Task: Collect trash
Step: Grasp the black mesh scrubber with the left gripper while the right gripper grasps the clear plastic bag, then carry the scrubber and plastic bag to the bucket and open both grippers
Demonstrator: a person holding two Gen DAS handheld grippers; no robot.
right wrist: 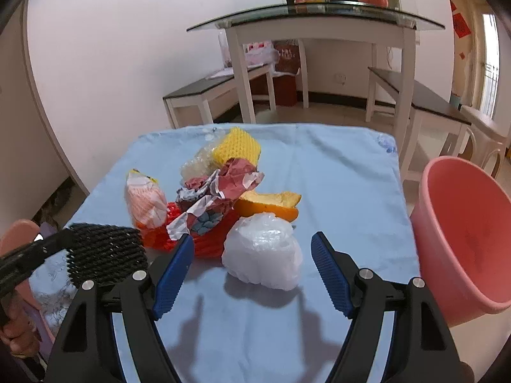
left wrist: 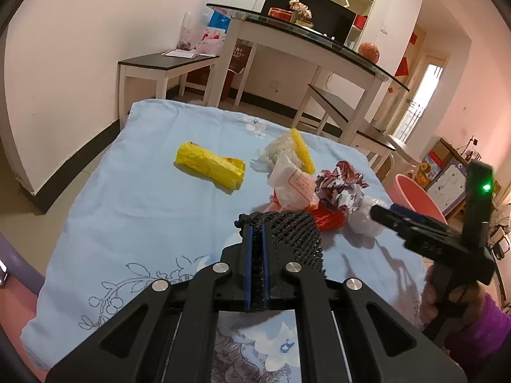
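Note:
My left gripper (left wrist: 255,233) is shut on a black foam net (left wrist: 293,233), held just above the blue cloth (left wrist: 143,207); the same net (right wrist: 105,255) shows at the left in the right wrist view. My right gripper (right wrist: 254,255) is open, its blue pads either side of a crumpled white plastic bag (right wrist: 262,252) without touching it. Behind the bag lies a pile: red net (right wrist: 204,242), printed paper (right wrist: 217,188), orange peel (right wrist: 271,206), a white-orange wrapper (right wrist: 147,201) and yellow foam net (right wrist: 238,146). A yellow bag (left wrist: 210,167) lies apart on the left.
A pink bucket (right wrist: 463,223) stands just off the cloth's right edge. Beyond the cloth are a glass-topped white table (right wrist: 319,16) and dark-topped benches (right wrist: 217,89). A hand (right wrist: 19,335) holds the left gripper at the lower left.

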